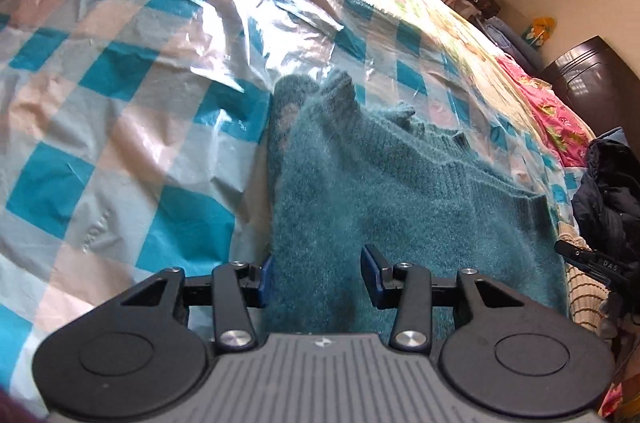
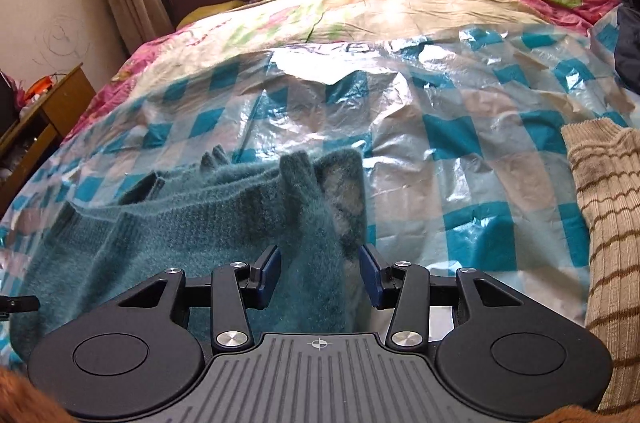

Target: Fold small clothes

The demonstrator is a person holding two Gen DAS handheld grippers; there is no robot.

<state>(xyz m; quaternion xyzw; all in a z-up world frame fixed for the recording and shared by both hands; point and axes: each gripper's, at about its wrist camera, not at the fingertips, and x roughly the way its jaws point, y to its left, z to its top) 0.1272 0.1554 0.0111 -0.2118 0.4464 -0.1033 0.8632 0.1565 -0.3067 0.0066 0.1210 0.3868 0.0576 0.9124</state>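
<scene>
Teal sweater (image 1: 400, 199) lies between my spread left gripper (image 1: 318, 277) fingers and my right gripper (image 2: 320, 277), also apart, on the checked plastic sheet (image 2: 460, 127); beyond, a striped sweater (image 2: 604, 215) and floral quilt (image 2: 400, 3).

Fuzzy teal knit sweater (image 1: 400, 191) in front of me, lying rumpled on the blue-checked plastic sheet (image 1: 120, 95), ribbed hem edge toward the sheet's side, one fold bunched up toward the sheet's middle, cloth between my fingers
</scene>
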